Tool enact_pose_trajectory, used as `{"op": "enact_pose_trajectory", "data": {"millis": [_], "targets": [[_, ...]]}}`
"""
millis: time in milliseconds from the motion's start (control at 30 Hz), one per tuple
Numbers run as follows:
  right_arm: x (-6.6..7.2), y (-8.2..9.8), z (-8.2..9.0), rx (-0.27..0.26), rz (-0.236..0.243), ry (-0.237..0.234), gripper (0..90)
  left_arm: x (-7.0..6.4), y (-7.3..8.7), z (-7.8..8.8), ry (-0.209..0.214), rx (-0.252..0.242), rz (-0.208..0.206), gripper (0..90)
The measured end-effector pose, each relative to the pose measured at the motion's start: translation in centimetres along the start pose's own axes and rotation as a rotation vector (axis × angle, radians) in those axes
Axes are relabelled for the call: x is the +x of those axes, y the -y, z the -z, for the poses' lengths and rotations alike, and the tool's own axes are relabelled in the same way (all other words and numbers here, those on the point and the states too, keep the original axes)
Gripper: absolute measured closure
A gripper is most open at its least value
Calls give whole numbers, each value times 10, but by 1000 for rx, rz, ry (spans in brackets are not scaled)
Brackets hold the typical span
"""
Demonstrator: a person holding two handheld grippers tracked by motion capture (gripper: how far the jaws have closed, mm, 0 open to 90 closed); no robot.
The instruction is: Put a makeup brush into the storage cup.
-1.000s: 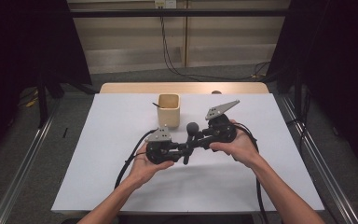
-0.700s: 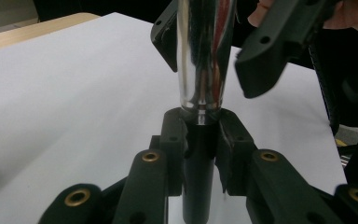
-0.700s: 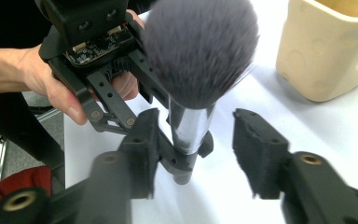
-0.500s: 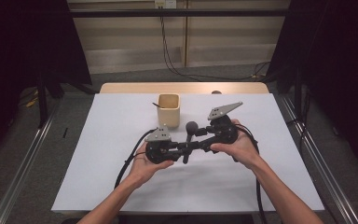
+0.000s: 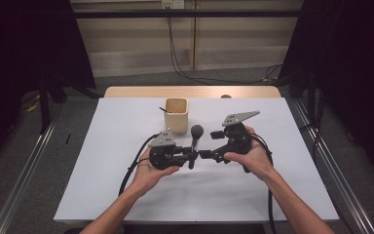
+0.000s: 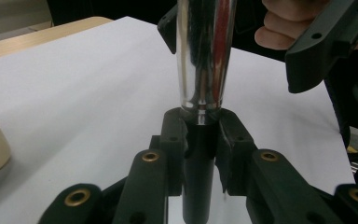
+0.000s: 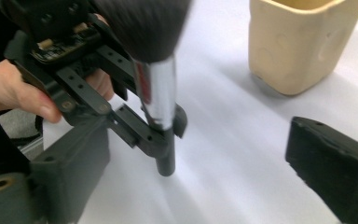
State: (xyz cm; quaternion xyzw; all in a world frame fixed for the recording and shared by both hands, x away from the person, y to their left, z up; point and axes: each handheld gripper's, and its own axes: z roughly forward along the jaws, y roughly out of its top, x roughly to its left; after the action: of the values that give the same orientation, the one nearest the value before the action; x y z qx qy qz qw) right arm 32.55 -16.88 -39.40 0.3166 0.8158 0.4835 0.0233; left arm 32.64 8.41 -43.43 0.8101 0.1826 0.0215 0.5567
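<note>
Room: dark, black drapes on both sides, pale panelled back wall (image 5: 141,48) with black cables (image 5: 175,58) hanging down it to a grey floor (image 5: 78,112), metal rails (image 5: 24,175) running along both sides of the counter. Counter (image 5: 126,146): covered with a plain white sheet, bare wood strip (image 5: 141,91) showing at the far edge. Beige square cup (image 5: 176,115) stands upright on the sheet, far-centre, well apart from the edges, just beyond the tongs; something thin and dark sticks out at its rim, too small to identify. Both forearms come in from the near edge, hands meeting mid-counter. Left tongs (image 5: 191,156) are clenched on the black handle of a makeup brush (image 5: 195,141), gripping just below the chrome ferrule; left gripper view shows the ferrule rising straight out of the closed jaws (image 6: 200,65). Brush stands roughly upright, dark bristle head on top, handle end just above the sheet, held near the cup but not touching it. Right tongs (image 5: 205,154) have just been opening and are released; right gripper view shows the jaws spread wide with the brush (image 7: 161,93) off towards the left jaw, neither pad pressing on it. Grey three-cornered plates sit on top of both tongs.
</note>
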Motion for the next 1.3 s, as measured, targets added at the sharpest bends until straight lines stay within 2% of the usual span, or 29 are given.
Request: {"op": "enact_pose_trajectory", "data": {"millis": [67, 167, 233, 333, 467, 633, 833, 900, 1033, 1167, 1300], "targets": [[-1, 4, 0, -7, 2, 11, 18, 0, 0, 1, -3, -3, 0, 748], [-2, 7, 2, -19, 1, 52, 18, 1, -1, 3, -9, -5, 1, 747], [0, 9, 4, -42, 6, 96, 19, 2, 0, 4, -18, -8, 3, 747], [1, 13, 5, -53, 28, 72, 16, 3, 2, 6, -25, -4, 3, 748], [1, 18, 8, -62, 17, 88, 16, 3, 1, 11, -32, -14, 5, 748], [0, 26, 10, -62, 18, 138, 16, 4, 3, 18, -45, -16, 8, 748], [0, 36, 17, -115, 25, 184, 15, 5, 4, 24, -51, -9, 7, 747], [0, 38, 20, -127, 36, 200, 16, 5, 4, 25, -49, -13, 20, 747], [-2, 44, 24, -143, 36, 218, 13, 5, 3, 30, -45, -22, 29, 748], [-5, 53, 28, -156, 15, 235, 13, 5, 2, 34, -48, -35, 30, 747], [-5, 59, 34, -170, 1, 245, 15, 8, 1, 39, -64, -35, 26, 748]]}}
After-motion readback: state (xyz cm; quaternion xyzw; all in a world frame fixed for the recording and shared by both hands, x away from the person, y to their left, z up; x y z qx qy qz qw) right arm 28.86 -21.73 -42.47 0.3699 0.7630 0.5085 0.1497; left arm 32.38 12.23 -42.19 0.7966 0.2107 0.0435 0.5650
